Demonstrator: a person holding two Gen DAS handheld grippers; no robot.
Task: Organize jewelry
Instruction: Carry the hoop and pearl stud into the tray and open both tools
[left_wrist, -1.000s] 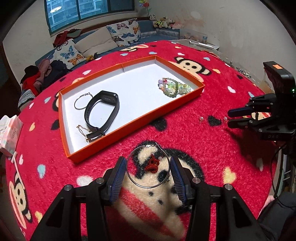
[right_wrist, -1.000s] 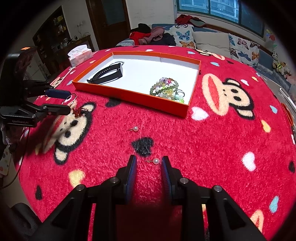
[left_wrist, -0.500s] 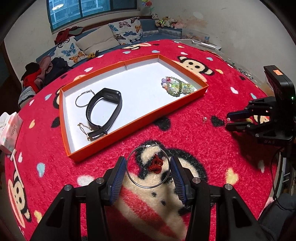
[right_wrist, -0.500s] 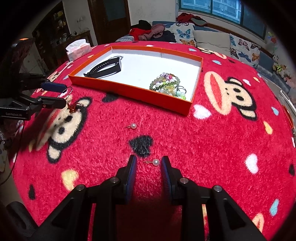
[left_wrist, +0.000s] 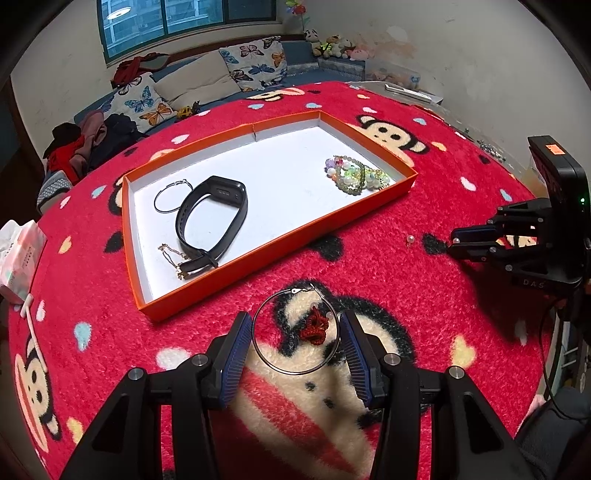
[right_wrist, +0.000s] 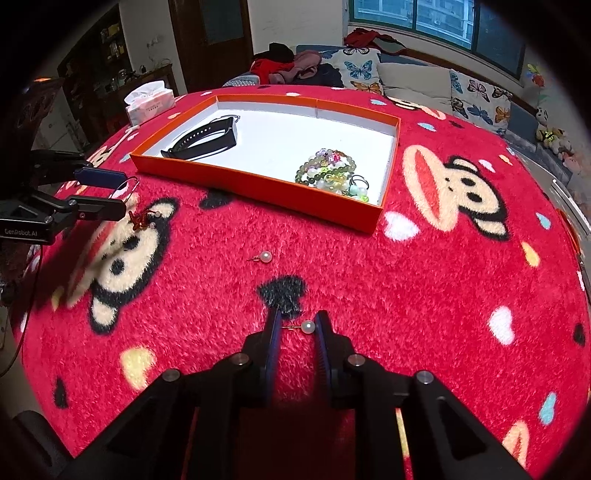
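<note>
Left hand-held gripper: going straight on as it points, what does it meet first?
Probably the near orange wall of the tray, just beyond the hoop earring held in the left hand-held gripper; depth is unclear.

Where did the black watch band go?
The black watch band lies inside the orange tray, at its left end in the left wrist view, between a thin wire hoop and a gold chain.
</note>
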